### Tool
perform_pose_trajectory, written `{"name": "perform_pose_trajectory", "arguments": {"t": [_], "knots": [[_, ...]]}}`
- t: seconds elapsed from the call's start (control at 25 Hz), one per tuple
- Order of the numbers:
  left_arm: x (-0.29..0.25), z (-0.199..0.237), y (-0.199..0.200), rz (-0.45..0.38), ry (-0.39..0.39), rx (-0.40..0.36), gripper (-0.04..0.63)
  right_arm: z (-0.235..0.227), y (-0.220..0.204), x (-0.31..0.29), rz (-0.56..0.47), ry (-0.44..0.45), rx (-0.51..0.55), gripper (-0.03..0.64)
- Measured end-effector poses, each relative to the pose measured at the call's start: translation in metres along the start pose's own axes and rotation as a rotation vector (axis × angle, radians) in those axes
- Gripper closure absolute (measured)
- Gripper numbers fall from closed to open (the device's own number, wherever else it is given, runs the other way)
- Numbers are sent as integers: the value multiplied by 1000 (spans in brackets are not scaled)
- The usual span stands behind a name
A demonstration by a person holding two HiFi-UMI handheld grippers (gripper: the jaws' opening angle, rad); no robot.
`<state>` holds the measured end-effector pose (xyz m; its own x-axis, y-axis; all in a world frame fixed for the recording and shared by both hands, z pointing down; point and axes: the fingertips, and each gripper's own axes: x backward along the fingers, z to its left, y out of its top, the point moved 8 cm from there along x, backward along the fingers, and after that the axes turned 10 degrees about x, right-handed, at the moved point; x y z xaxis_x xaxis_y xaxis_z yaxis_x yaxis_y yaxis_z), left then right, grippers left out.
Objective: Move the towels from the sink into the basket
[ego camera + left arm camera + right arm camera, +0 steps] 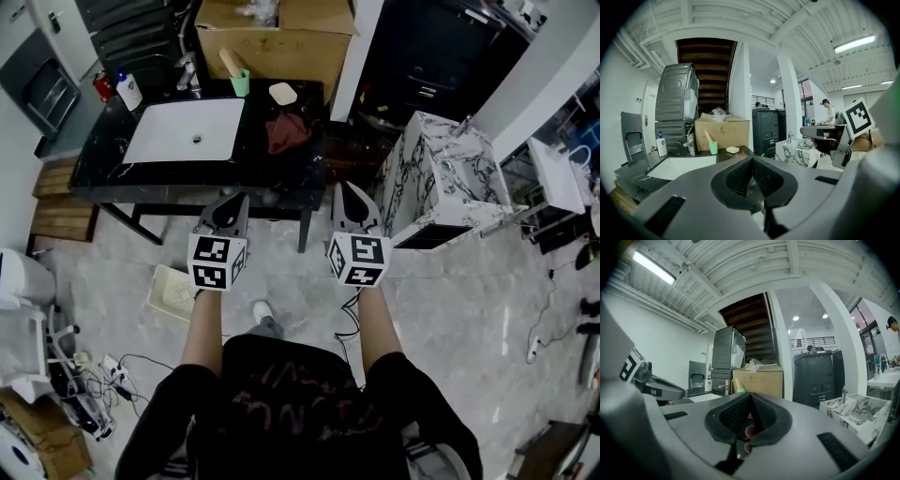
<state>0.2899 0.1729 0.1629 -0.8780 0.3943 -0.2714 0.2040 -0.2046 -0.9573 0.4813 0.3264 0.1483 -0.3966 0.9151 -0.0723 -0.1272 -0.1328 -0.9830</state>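
The left tongs (752, 159) and the right tongs (750, 394) each have their jaws pressed together with nothing between them. They are held side by side in front of the black marble tabletop (98, 178). A crumpled dark red towel (286, 131) lies on that tabletop, just right of the white rectangular sink (169, 136) and outside its basin. A white slotted plastic basket (173, 291) sits on the floor beside the tabletop's legs.

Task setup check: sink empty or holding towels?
Empty: the sink shows bare white; the red towel lies on the counter beside it.
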Motion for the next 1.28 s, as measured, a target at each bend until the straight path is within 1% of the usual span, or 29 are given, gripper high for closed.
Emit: {"name": "perform_pose_trajectory", "arguments": {"t": [0.24, 0.4, 0.64, 0.88, 1.28], "knots": [[-27, 45, 13, 7, -46, 7, 580, 16, 11, -42, 8, -46, 0, 601], [-38, 62, 19, 1, -64, 7, 580, 22, 13, -56, 17, -65, 4, 601], [-53, 75, 28, -10, -88, 5, 579, 23, 19, -72, 21, -83, 11, 601], [-69, 85, 35, -11, -95, 1, 580, 19, 20, -89, 23, -90, 17, 601], [-128, 92, 43, 15, -98, -5, 578, -7, 9, -138, 44, -86, 2, 601]]}}
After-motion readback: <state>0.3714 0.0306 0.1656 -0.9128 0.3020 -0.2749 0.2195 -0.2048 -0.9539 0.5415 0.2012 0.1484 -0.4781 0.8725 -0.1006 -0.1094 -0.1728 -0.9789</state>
